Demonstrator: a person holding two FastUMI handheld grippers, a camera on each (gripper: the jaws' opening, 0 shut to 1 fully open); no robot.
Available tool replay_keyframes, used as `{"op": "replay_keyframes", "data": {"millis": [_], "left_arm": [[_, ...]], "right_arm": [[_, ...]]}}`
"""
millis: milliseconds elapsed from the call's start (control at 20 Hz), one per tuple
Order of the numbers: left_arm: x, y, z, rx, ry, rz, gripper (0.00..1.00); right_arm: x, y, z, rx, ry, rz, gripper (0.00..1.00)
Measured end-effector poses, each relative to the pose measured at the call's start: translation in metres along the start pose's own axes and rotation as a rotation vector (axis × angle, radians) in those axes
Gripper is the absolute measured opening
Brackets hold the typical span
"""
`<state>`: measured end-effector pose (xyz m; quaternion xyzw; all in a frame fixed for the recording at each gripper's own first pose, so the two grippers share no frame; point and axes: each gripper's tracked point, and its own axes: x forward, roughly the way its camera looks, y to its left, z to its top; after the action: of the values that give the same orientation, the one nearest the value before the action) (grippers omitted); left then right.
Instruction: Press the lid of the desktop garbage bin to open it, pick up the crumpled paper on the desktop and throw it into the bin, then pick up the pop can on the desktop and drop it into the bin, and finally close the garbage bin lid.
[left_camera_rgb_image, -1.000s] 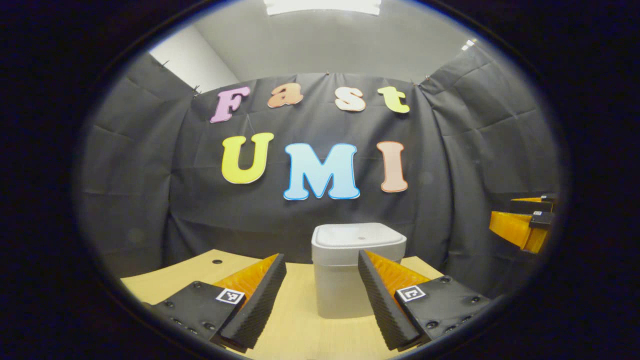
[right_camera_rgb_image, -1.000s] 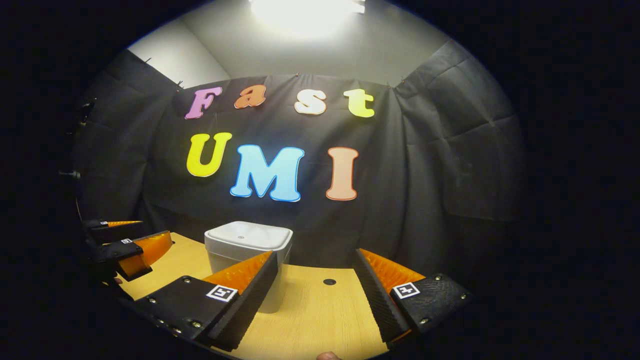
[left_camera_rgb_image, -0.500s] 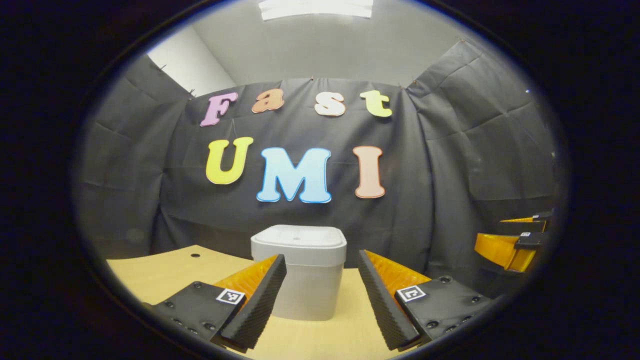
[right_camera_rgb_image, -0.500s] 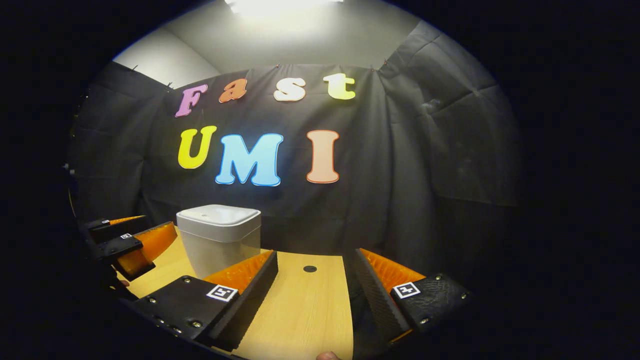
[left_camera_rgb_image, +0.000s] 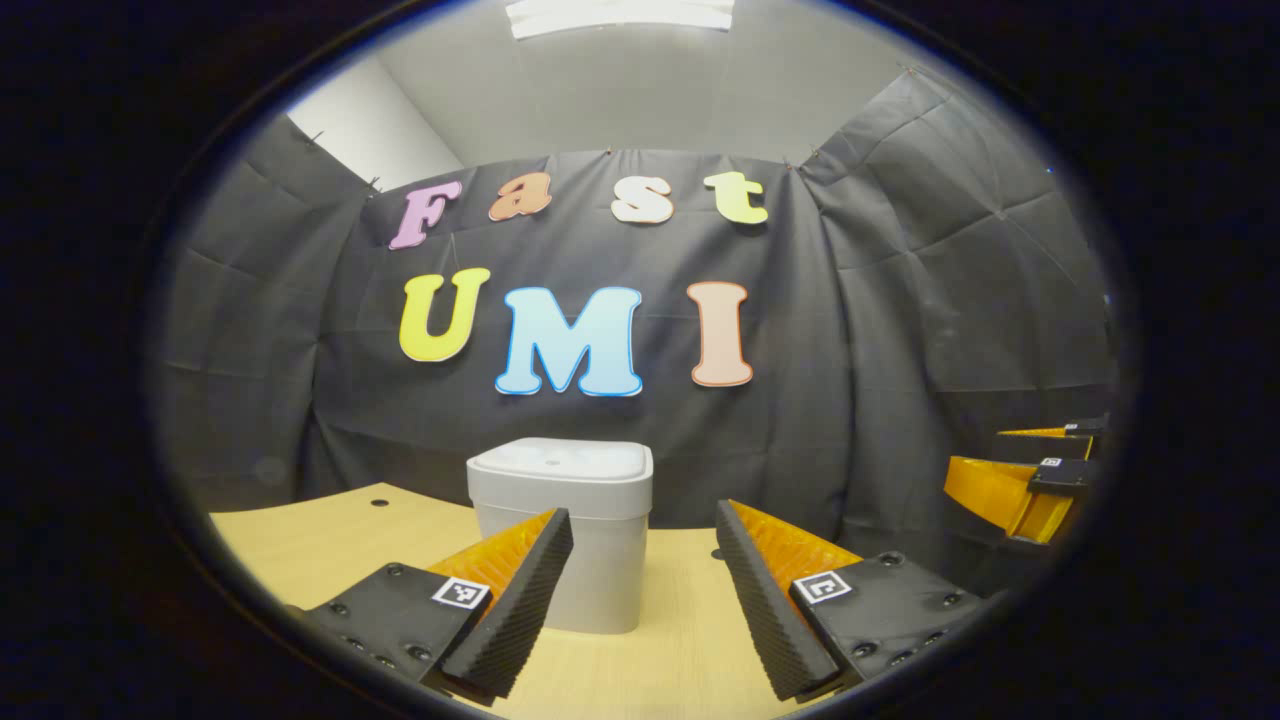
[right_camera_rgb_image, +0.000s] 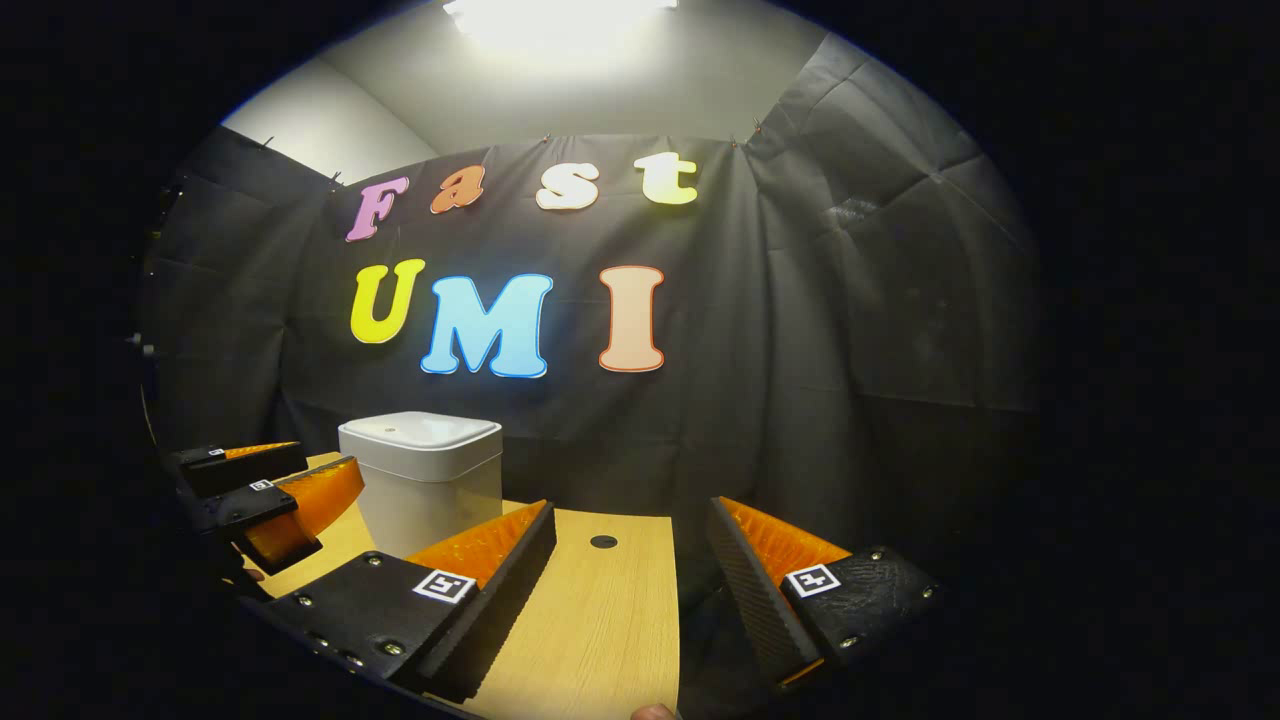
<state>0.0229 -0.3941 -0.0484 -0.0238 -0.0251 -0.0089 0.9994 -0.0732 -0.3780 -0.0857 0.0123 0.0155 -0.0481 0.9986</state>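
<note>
The black cloth wall (left_camera_rgb_image: 900, 330) hung behind everything, with a pale ceiling and a bright light (right_camera_rgb_image: 560, 20) above it. Below it lay the wooden counter (left_camera_rgb_image: 330, 525), whose right edge showed in the right gripper view (right_camera_rgb_image: 610, 640), with a small dark hole (right_camera_rgb_image: 603, 541) near that edge.

The bin (left_camera_rgb_image: 565, 530) stood upright on the counter near the wall, its lid (left_camera_rgb_image: 560, 460) closed and flat on top. In the left gripper view it stood ahead and slightly left of centre, partly behind the left finger. In the right gripper view the bin (right_camera_rgb_image: 425, 480) stood farther left, beyond the left finger and apart from it.

The left gripper (left_camera_rgb_image: 640, 525) was held above the counter with its jaws spread wide and nothing between them; bare counter and the bin's right side showed through the gap. The right gripper (right_camera_rgb_image: 632, 515) was likewise wide open and empty, its gap spanning the counter's right edge and the dark cloth past it.

Each gripper also showed in the other's view: the right gripper (left_camera_rgb_image: 1030, 470) at the far right edge of the left gripper view, the left gripper (right_camera_rgb_image: 265, 490) at the far left of the right gripper view, just beside the bin, with a bit of a hand (right_camera_rgb_image: 250, 573) below it. Whether it touched the bin could not be told.

A fingertip (right_camera_rgb_image: 655, 712) showed at the bottom of the right gripper view.
</note>
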Motion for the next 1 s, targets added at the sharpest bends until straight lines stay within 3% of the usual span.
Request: {"op": "replay_keyframes", "data": {"millis": [300, 750, 1000], "left_arm": [[-0.005, -0.001, 0.018, 0.008, -0.038, 0.018, 0.96], [-0.028, 0.033, 0.022, 0.02, -0.045, 0.109, 0.96], [-0.029, 0.041, 0.021, 0.024, -0.051, 0.133, 0.96]], "right_arm": [[-0.008, 0.0, 0.009, -0.011, -0.037, 0.033, 0.97], [-0.012, 0.025, 0.002, -0.041, -0.044, 0.125, 0.97], [-0.014, 0.024, 0.002, -0.067, -0.057, 0.128, 0.97]]}}
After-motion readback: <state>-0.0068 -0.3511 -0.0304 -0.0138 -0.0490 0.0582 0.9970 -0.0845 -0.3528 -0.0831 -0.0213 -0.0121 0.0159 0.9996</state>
